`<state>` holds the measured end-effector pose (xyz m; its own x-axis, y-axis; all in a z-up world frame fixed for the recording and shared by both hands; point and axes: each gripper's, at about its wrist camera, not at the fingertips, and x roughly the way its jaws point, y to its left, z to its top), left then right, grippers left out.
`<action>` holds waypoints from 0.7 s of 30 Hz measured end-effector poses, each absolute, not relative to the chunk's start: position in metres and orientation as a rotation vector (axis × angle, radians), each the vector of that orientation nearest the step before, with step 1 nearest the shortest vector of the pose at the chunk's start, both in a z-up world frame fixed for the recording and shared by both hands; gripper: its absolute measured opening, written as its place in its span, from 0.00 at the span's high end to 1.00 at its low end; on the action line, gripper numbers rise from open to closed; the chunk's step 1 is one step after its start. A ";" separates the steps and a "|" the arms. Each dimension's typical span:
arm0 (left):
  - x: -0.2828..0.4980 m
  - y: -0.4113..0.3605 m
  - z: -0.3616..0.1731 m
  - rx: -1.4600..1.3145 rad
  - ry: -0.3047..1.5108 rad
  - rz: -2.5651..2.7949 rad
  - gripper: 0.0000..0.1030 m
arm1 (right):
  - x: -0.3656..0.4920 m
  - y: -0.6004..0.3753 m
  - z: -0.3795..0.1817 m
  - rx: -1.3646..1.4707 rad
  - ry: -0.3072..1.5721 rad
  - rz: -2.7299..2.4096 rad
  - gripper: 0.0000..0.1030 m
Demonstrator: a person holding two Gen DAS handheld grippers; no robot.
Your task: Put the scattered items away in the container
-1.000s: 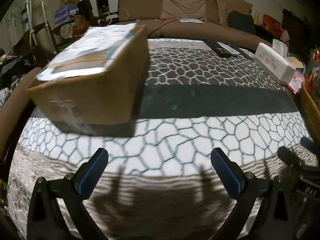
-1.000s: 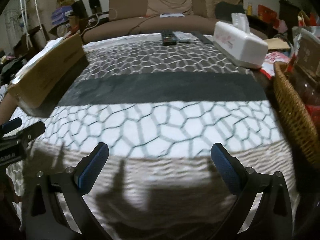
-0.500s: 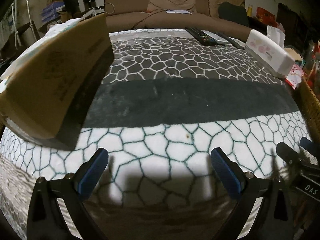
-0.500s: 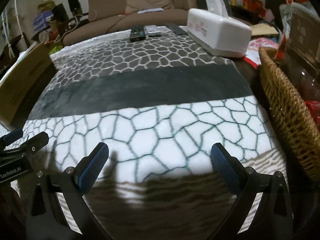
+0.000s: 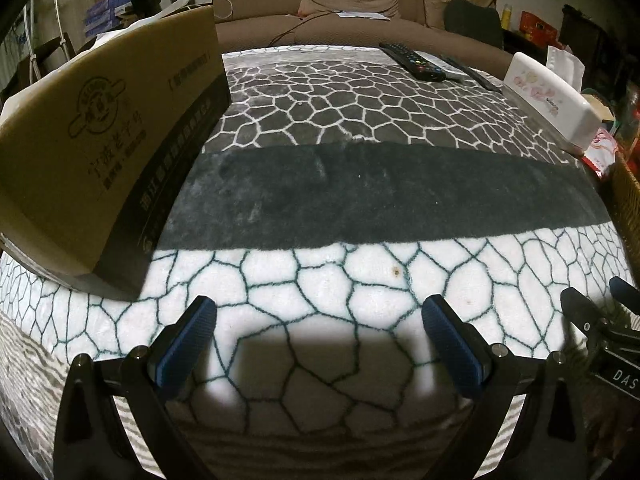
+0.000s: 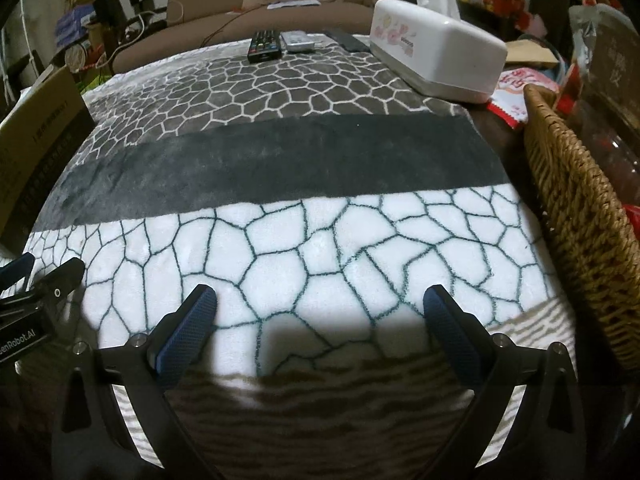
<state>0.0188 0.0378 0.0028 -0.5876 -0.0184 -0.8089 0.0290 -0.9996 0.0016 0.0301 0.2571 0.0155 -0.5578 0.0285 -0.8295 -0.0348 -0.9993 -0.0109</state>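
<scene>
A: Surface?
B: Patterned blanket (image 5: 360, 208), pale cells near, dark band across the middle. Cardboard box (image 5: 100, 148) at 10 o'clock; wicker basket (image 6: 580, 216) at 3 o'clock.

A: Far edge?
B: Remotes (image 6: 264, 45) at 12 o'clock, tissue box (image 6: 440, 56) at 1 o'clock, brown sofa (image 5: 360, 4) behind.

A: Tongs?
B: Left gripper (image 5: 316, 336) wide, empty. Right gripper (image 6: 316, 328) wide, empty.
</scene>
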 end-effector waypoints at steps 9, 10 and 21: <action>0.019 0.038 0.003 1.414 0.022 -2.777 0.00 | 0.030 0.257 0.015 -1.461 0.005 2.739 0.00; 0.019 0.038 0.003 1.414 0.022 -2.777 0.00 | 0.030 0.257 0.015 -1.461 0.004 2.739 0.00; 0.019 0.037 0.003 1.415 0.022 -2.777 0.00 | 0.030 0.258 0.016 -1.461 0.005 2.740 0.00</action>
<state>0.0190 0.0373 0.0029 -0.5878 -0.0158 -0.8089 0.0287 -0.9996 -0.0014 0.0304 0.2577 0.0156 -0.5568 0.0309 -0.8301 -0.0338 -0.9993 -0.0145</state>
